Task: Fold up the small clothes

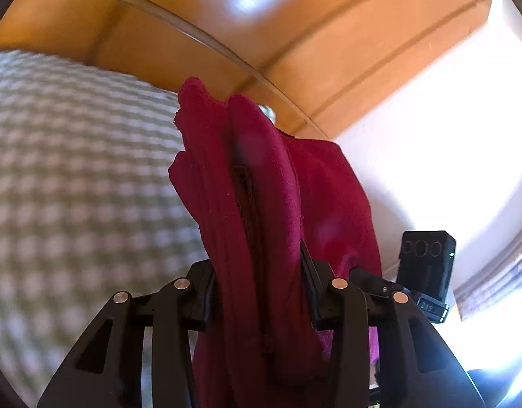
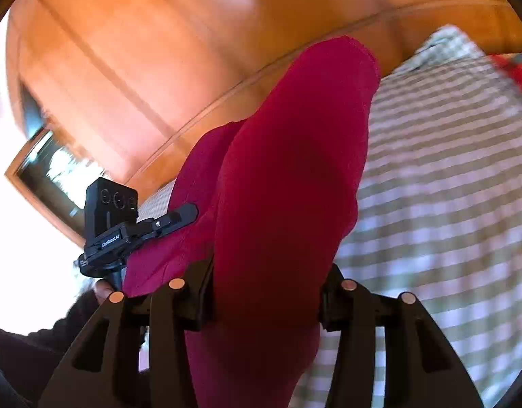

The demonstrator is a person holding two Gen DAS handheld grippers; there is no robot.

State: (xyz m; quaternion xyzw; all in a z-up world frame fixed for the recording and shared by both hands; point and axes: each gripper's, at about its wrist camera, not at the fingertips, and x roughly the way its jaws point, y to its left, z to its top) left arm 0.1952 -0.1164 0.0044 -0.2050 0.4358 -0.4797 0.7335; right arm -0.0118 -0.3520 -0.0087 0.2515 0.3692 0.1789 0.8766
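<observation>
A: Left gripper (image 1: 257, 292)?
B: Pinching bunched folds of the crimson garment (image 1: 261, 176), pads pressed on the cloth from both sides.
A: Right gripper (image 2: 266, 292)?
B: Clamped likewise on a thick roll of the same crimson garment (image 2: 288, 170), fabric filling the gap between the pads.
A: Where exactly?
B: Lifted clear, draped forward past both pairs of fingers, above the green-and-white checked bedspread (image 1: 74, 176).
A: Anything beside?
B: From the left wrist view, a black camera block (image 1: 425, 261) just right of the cloth; seen again on the other side (image 2: 111, 210).
A: Farther off?
B: Orange-brown wood panelling (image 1: 295, 34) behind the bed; blurred. Bright glare at the edge; a red patch (image 2: 519, 71) far right, unclear.
</observation>
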